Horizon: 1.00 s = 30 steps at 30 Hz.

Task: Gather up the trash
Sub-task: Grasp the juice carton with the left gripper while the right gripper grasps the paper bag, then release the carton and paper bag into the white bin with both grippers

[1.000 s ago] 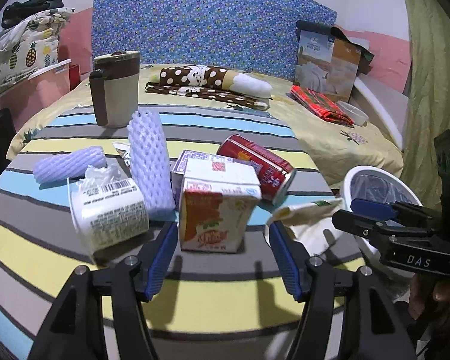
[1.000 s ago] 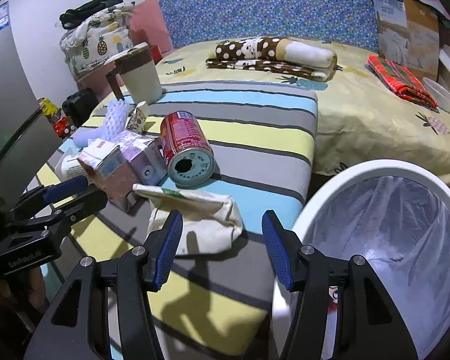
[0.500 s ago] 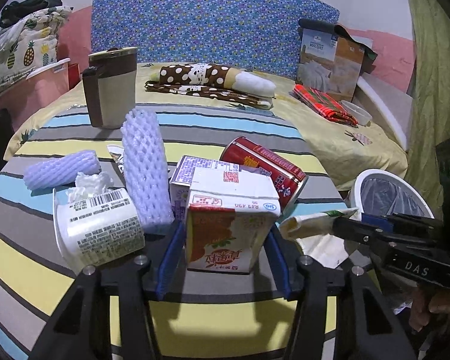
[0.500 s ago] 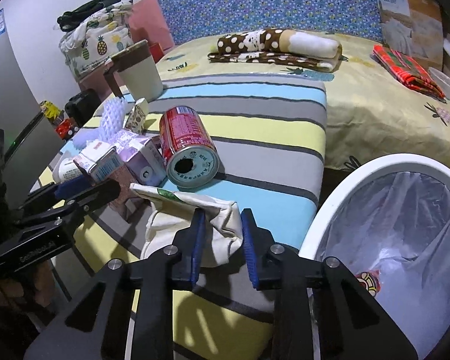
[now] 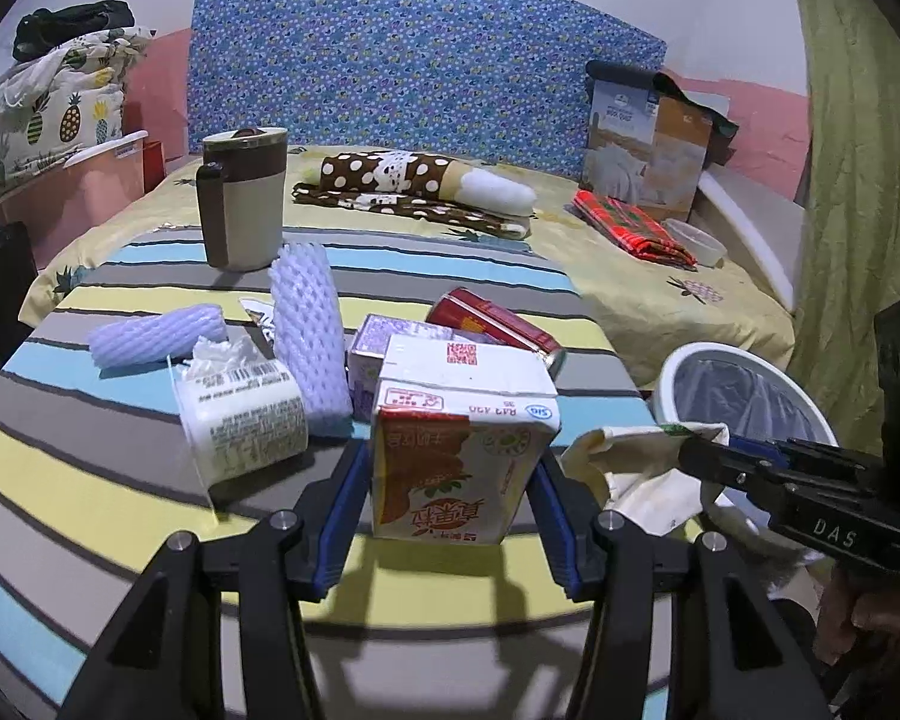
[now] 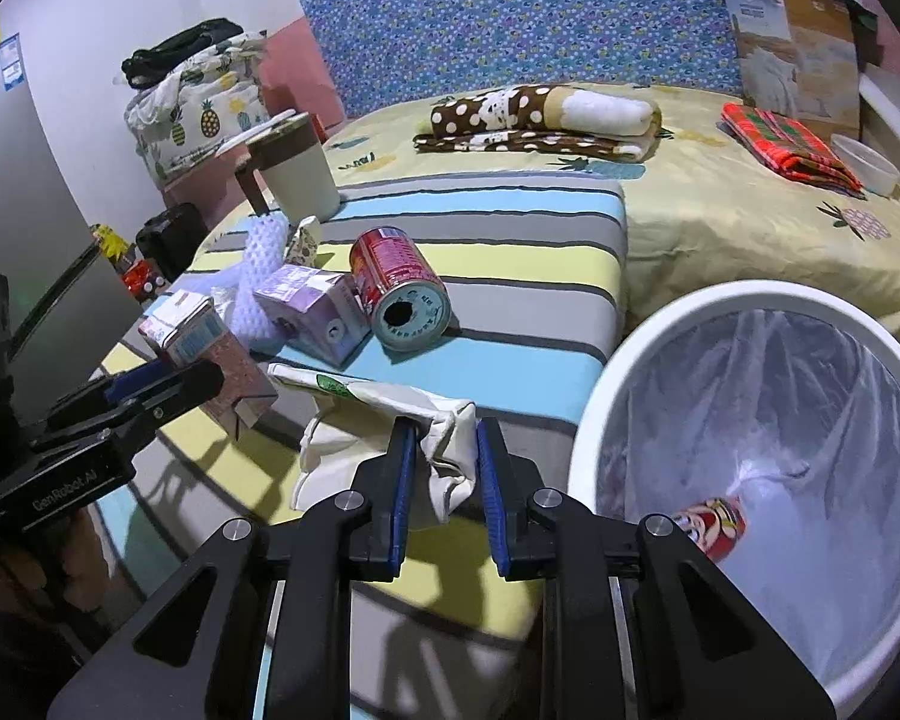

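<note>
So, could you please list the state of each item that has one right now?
Right gripper: shut on the crumpled paper bag.
Left gripper: around the upright orange juice carton.
Red can: lying on its side.
Yogurt cup: tipped over.
Trash bin: open, lined.

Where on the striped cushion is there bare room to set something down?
Bare stripes lie between the mug and the red can, out to the cushion's far right corner. The near edge left of the white cup is bare too. The middle is crowded: foam sleeves, purple carton, orange carton, crumpled paper bag.
</note>
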Motion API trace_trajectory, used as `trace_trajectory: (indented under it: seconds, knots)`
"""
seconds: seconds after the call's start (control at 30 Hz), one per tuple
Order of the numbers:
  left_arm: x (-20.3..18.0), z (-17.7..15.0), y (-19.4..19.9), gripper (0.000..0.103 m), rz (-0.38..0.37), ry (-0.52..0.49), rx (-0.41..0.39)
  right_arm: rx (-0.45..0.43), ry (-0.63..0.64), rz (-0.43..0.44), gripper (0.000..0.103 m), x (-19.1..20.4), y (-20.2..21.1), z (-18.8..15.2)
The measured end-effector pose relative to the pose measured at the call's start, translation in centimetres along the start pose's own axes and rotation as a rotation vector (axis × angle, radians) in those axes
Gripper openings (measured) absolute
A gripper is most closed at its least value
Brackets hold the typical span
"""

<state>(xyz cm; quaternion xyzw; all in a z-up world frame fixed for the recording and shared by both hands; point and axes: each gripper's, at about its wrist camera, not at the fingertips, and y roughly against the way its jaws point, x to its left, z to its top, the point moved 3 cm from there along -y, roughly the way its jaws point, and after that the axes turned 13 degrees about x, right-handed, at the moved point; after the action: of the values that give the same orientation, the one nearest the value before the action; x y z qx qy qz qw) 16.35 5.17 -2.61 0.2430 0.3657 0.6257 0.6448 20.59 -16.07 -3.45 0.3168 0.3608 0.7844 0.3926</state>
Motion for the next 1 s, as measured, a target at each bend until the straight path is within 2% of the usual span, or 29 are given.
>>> trace_trajectory:
  seconds: [0.63,1.0]
  knots:
    - [-3.3,-2.9,3.4,0.055,-0.052,-0.053,0.003,-0.076,-0.051,-0.001,0.023,-0.2,3.7,-2.8]
    - [-7.1,-2.5,2.9,0.055,-0.104,-0.13,0.02,-0.132,-0.163,-0.069,0.023,-4.8,6.0,-4.3]
